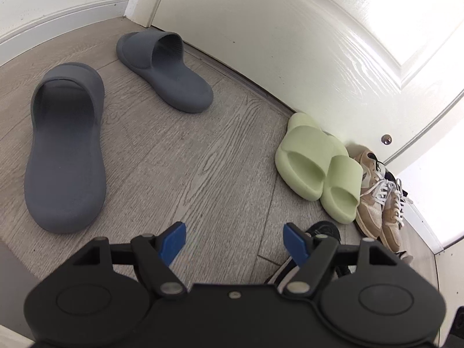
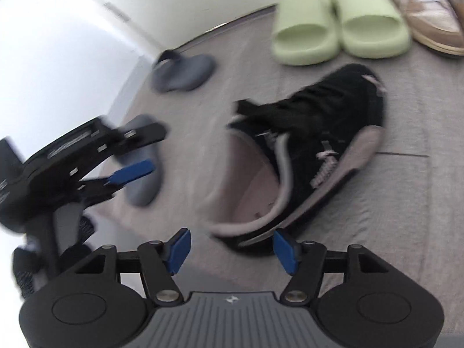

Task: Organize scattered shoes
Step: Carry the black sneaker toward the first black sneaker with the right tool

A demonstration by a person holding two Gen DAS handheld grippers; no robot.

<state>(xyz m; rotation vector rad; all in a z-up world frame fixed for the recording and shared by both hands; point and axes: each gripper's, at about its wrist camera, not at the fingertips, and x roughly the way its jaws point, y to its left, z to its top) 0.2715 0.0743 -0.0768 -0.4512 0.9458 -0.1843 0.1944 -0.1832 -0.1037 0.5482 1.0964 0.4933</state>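
Across the lower edge of the left wrist view, the left gripper [image 1: 235,239] hangs over a grey wood-grain plank floor [image 1: 185,156] with its blue-padded fingers spread wide and nothing between them. At the left of that frame lies a dark grey moulded foam slide sandal [image 1: 65,148], heel toward the camera; its matching grey slide [image 1: 165,71] sits well apart from it at upper centre, near the foot of a glossy white panelled door [image 1: 290,29]. Along the door at the right stand a pair of pale green foam slides [image 1: 316,162], side by side and touching, and just beside them a pair of tan and cream lace-up sneakers [image 1: 380,200] with white laces.

At the bottom of the right wrist view, the right gripper [image 2: 231,250] is likewise wide open and holds nothing. Just ahead of its fingers, at centre frame, a black suede sneaker with a pinkish-grey sole and lining [image 2: 304,156] lies tilted onto its side, opening toward the camera; its heel end is near the right finger, though blur hides whether they touch. This view is motion-blurred. The green slides appear at upper right, the tan sneakers beyond them, and the left gripper shows at the left edge above one grey slide.
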